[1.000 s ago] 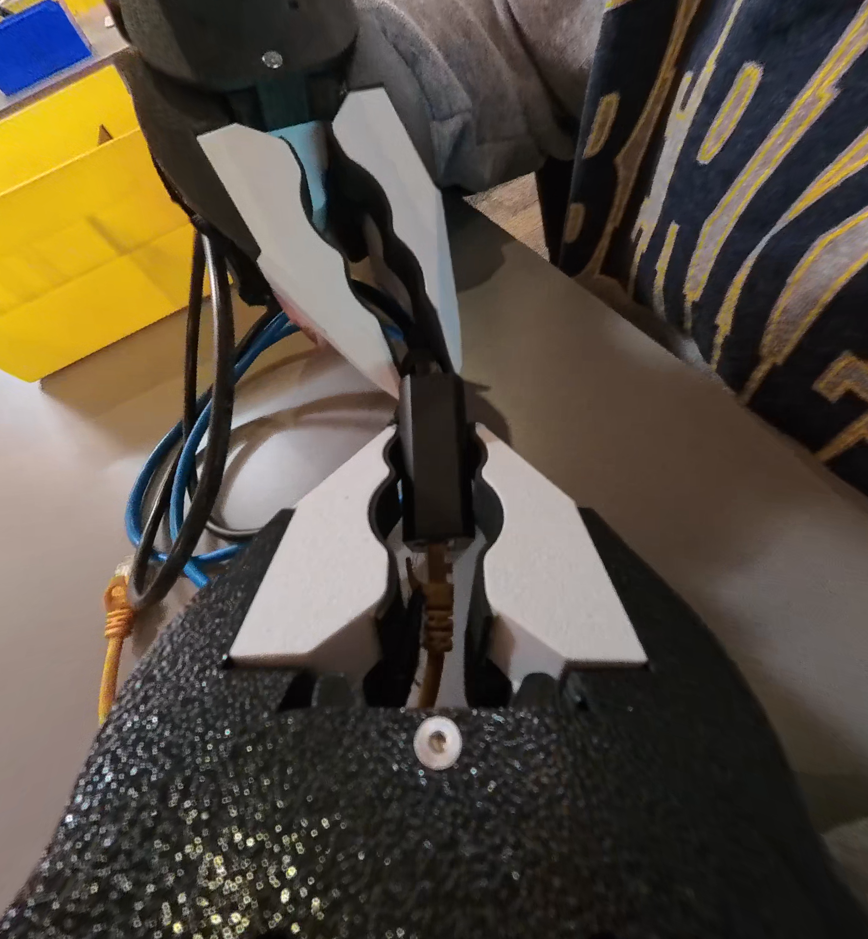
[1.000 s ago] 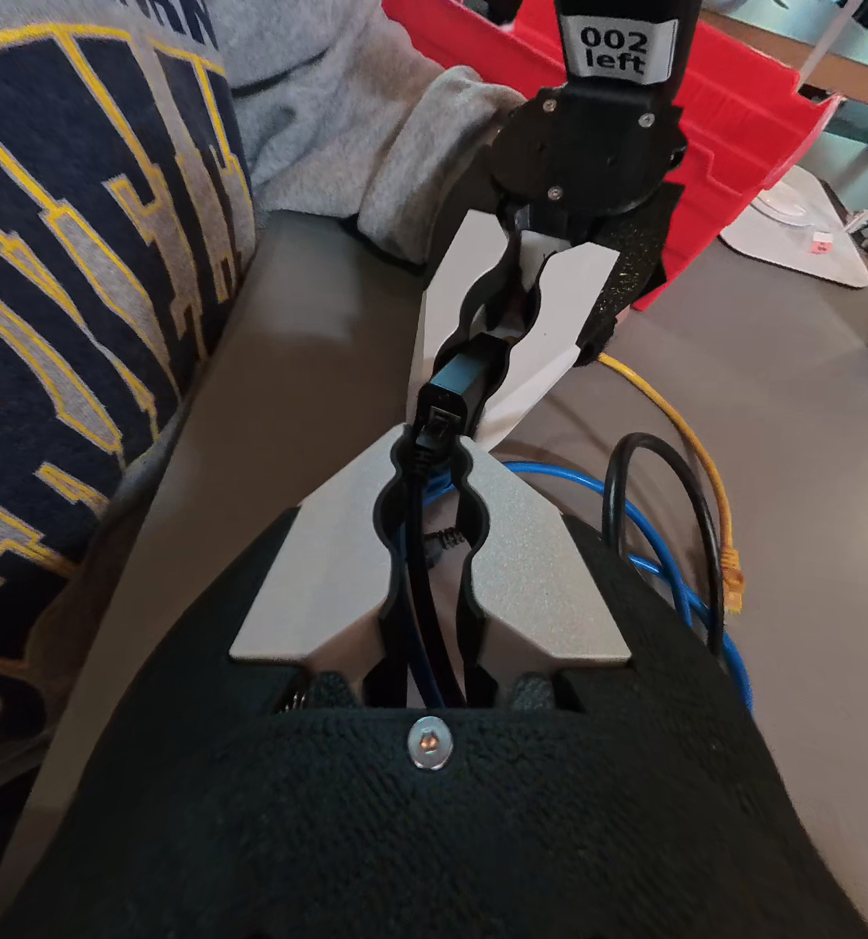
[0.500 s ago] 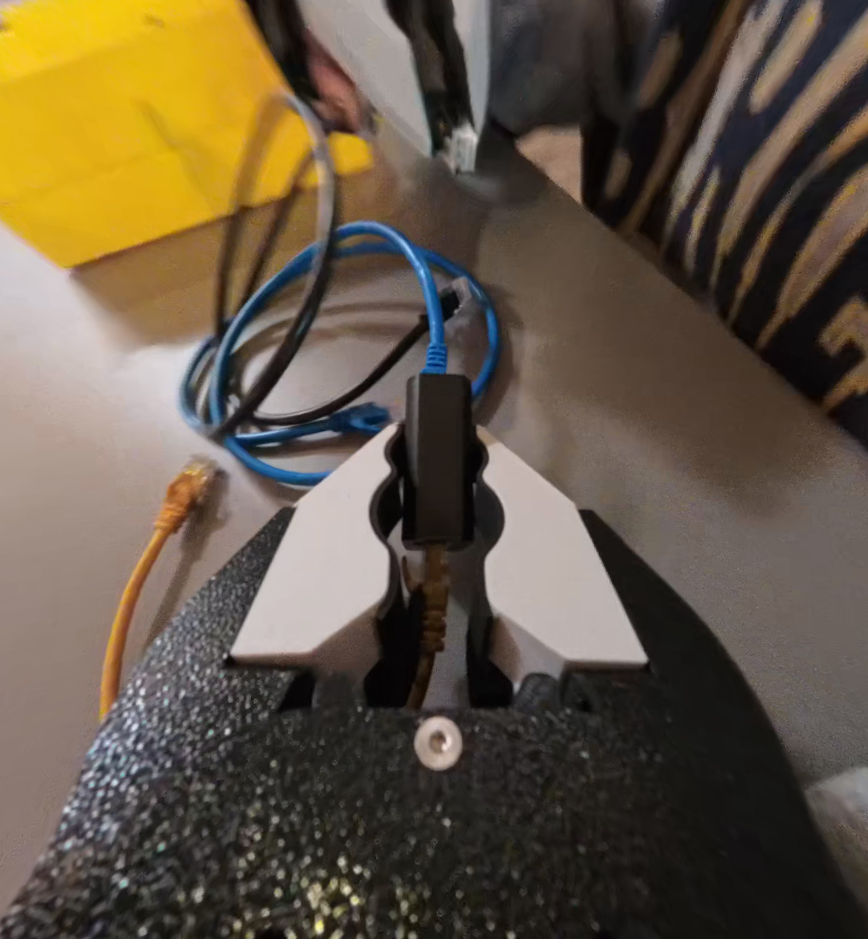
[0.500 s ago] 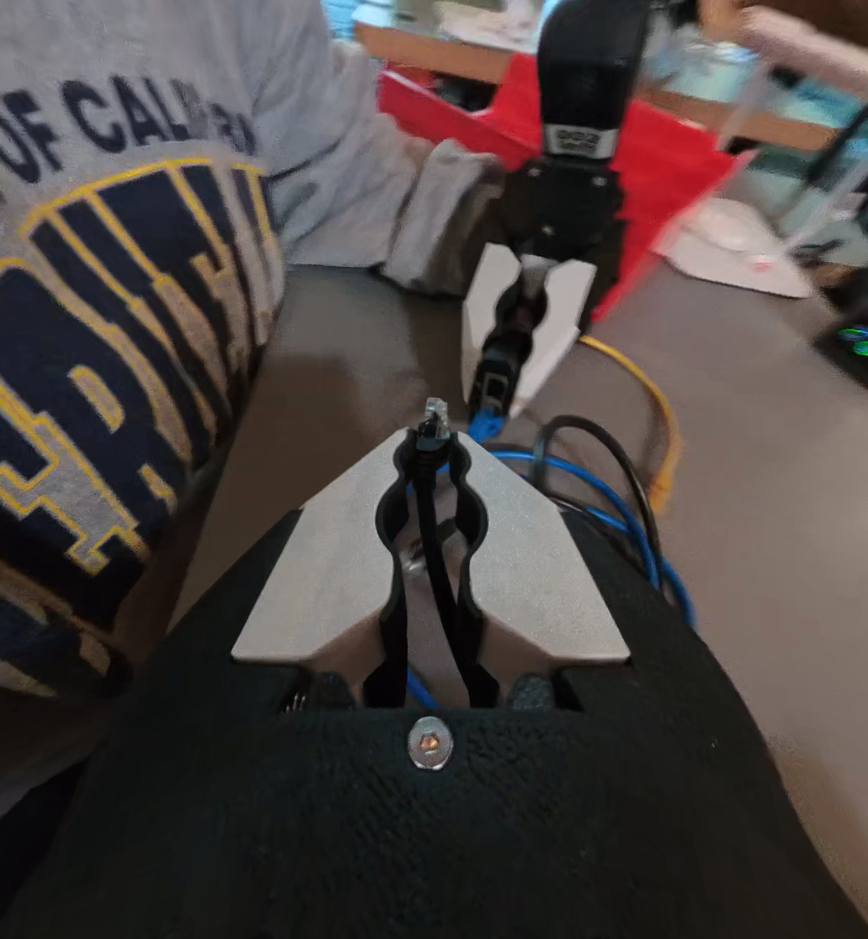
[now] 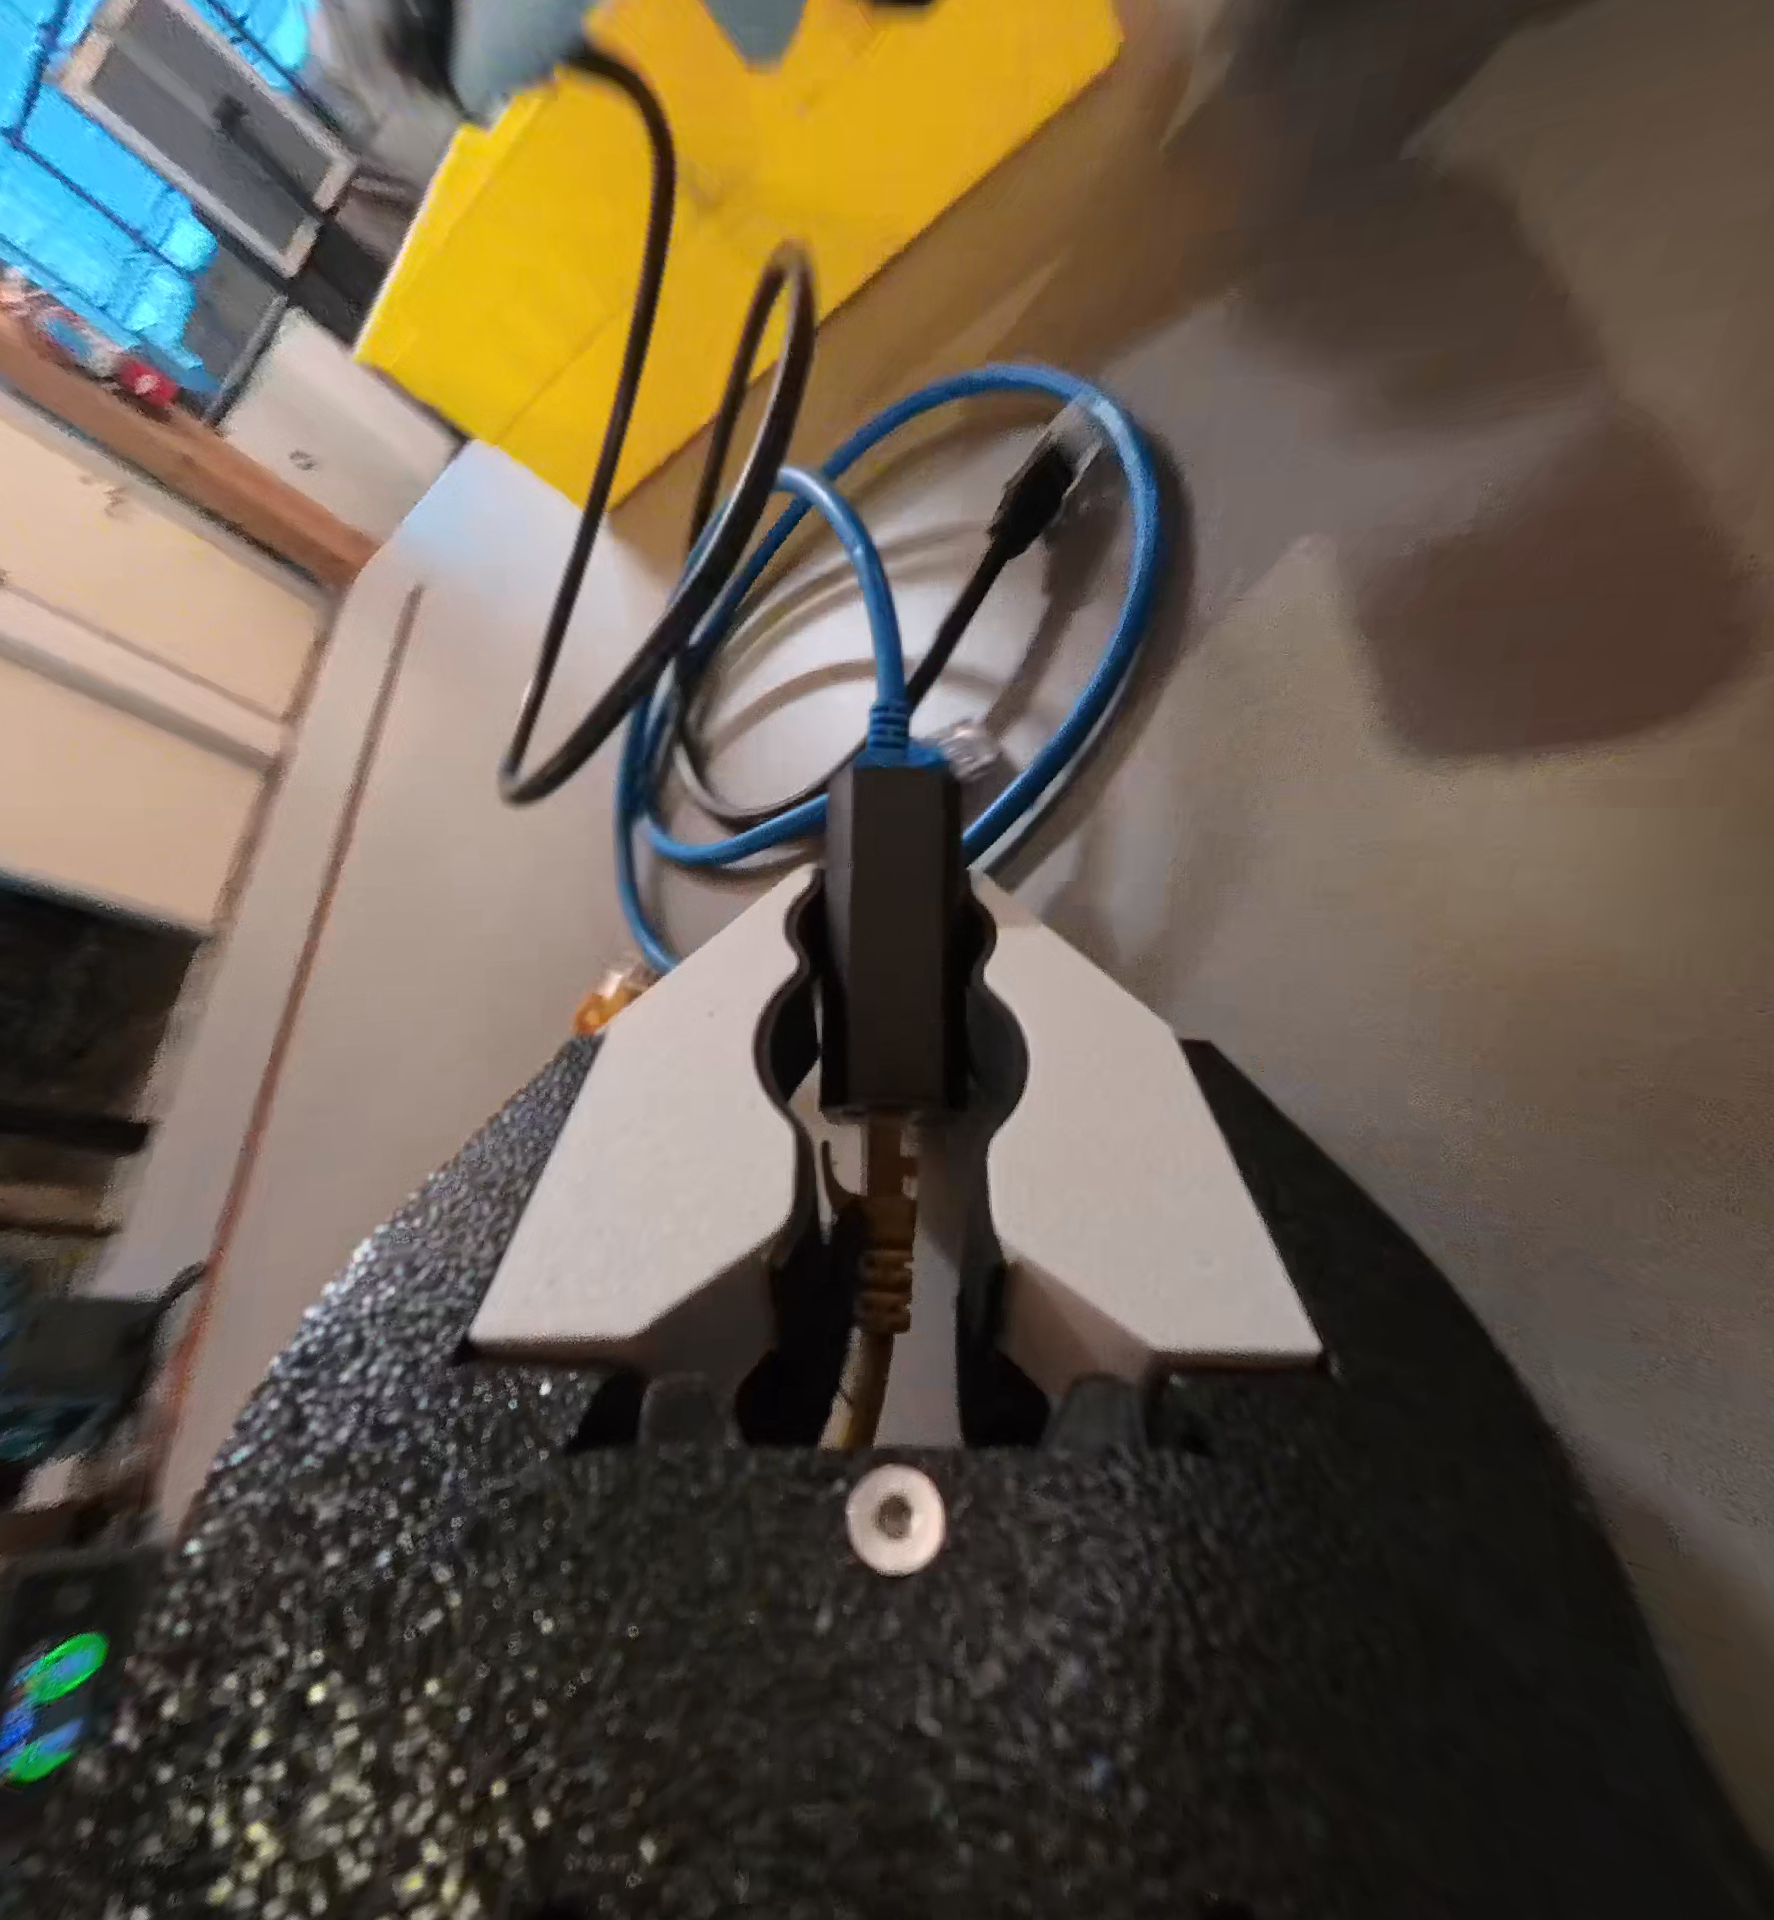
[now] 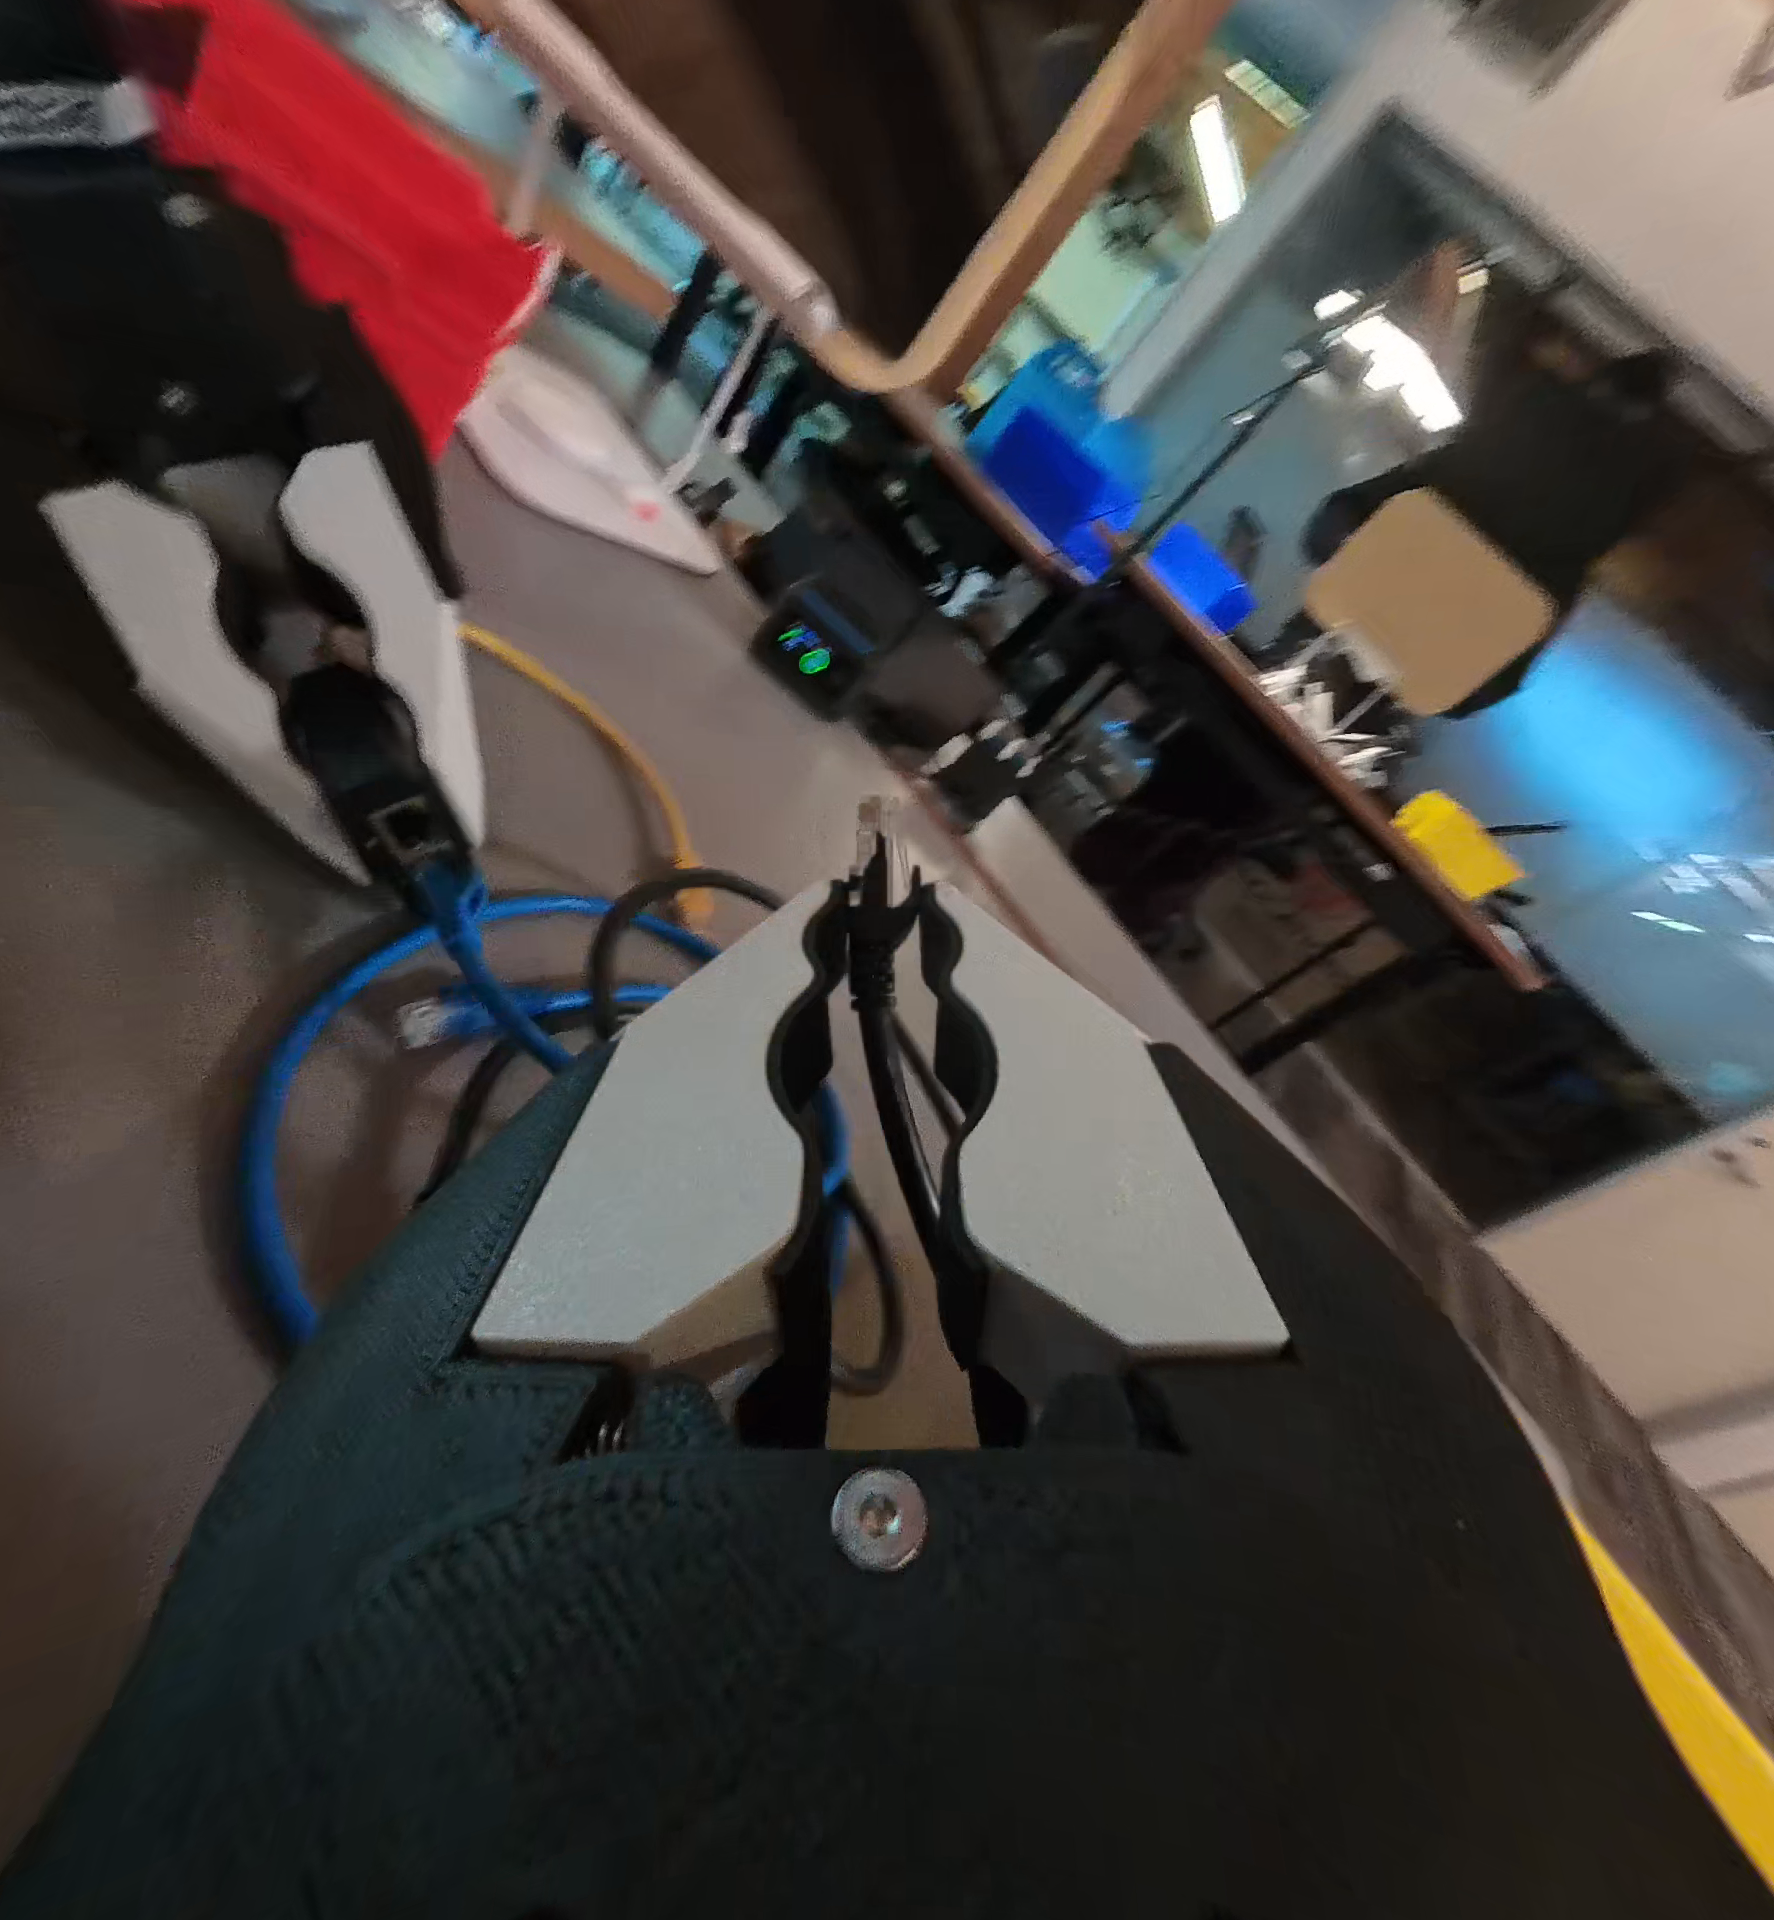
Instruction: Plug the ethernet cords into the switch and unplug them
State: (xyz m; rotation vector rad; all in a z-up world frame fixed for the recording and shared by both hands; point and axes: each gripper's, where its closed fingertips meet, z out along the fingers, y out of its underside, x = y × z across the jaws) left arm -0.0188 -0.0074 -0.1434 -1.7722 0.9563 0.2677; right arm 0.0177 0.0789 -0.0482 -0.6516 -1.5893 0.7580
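Note:
My left gripper (image 5: pixel 893 883) is shut on a small black switch (image 5: pixel 893 956). A blue ethernet cord (image 5: pixel 888 717) is plugged into its front end and a yellow cord (image 5: pixel 885 1262) into its back end. The blue cord's coil (image 5: pixel 1132 582) lies on the grey table beyond. My right gripper (image 6: pixel 878 899) is shut on the black cord's plug (image 6: pixel 875 951), whose clear tip (image 6: pixel 881 831) sticks out free in the air. In the right wrist view the switch (image 6: pixel 363 758) hangs to the left, apart from that plug.
A yellow bin (image 5: pixel 758 187) stands behind the cords. A red bin (image 6: pixel 343 208) is behind the left gripper. A black device with green lights (image 6: pixel 810 649) sits near the table's far edge. The black cord (image 5: pixel 634 416) loops up from the table (image 5: pixel 1485 1143).
The black plug, at the switch's front one second ago, is now out and well to the right of it. Both grippers have drawn apart and tilted; the blue cord stays plugged in.

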